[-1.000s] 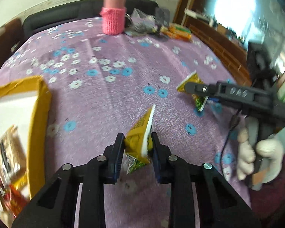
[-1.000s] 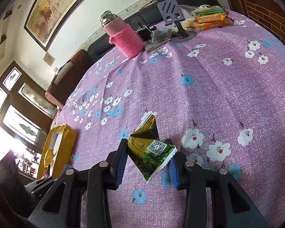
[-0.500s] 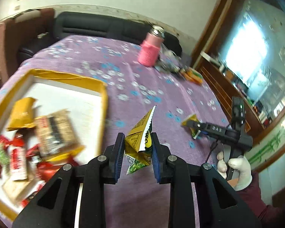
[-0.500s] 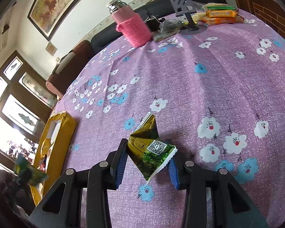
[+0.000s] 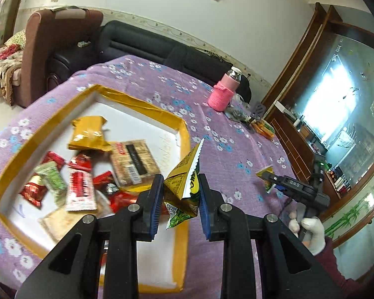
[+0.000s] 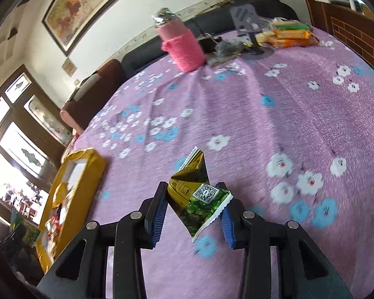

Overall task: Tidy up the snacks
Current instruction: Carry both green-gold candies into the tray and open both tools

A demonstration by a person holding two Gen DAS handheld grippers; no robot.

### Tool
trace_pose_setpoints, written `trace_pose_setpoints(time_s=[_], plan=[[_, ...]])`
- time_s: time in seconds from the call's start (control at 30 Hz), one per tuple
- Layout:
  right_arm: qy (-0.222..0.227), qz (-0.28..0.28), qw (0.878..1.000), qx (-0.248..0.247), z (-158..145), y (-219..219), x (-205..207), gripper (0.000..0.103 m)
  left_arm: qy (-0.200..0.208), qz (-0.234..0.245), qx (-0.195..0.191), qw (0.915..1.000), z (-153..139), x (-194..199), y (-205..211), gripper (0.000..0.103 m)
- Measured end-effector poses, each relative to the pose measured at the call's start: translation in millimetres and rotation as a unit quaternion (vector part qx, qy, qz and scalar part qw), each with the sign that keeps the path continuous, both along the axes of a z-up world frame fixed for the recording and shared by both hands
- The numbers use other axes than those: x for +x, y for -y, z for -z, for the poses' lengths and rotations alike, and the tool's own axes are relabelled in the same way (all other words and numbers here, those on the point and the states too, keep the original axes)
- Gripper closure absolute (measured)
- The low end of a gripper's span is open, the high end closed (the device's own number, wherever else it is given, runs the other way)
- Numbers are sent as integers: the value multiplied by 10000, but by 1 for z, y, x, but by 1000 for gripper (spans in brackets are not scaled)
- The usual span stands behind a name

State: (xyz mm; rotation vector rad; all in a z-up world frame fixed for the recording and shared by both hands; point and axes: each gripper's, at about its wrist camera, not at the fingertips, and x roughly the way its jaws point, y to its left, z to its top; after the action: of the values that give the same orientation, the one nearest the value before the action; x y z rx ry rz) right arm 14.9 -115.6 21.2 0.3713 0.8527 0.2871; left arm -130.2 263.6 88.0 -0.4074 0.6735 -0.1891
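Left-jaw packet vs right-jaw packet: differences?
The left packet hangs over the yellow-rimmed box's corner; the right packet is over bare purple cloth. The left shows its yellow side, the right its QR code. Both are yellow-green triangular snacks clamped in jaws.

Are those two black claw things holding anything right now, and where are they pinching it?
Yes. The left gripper pinches a yellow-green snack packet across its middle. The right gripper pinches another packet by its opposite side edges.
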Motion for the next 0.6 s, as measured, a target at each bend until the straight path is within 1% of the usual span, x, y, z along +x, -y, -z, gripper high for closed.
trace_pose_setpoints(time_s=[0.1, 0.27, 0.4, 0.6], plan=[[52, -246, 9997, 5, -12, -21, -16, 63, 59, -114, -13, 9999, -2, -6, -13, 79], [243, -934, 9953, -74, -40, -80, -35, 63, 52, -418, 47, 9991, 0, -19, -34, 79], [227, -1680, 9855, -35, -50, -143, -48, 64, -51, -743, 176, 9971, 7, -27, -53, 79], [-24, -2638, 9646, 20, -43, -223, -72, 64, -282, -1026, 255, 9940, 24, -27, -72, 79]])
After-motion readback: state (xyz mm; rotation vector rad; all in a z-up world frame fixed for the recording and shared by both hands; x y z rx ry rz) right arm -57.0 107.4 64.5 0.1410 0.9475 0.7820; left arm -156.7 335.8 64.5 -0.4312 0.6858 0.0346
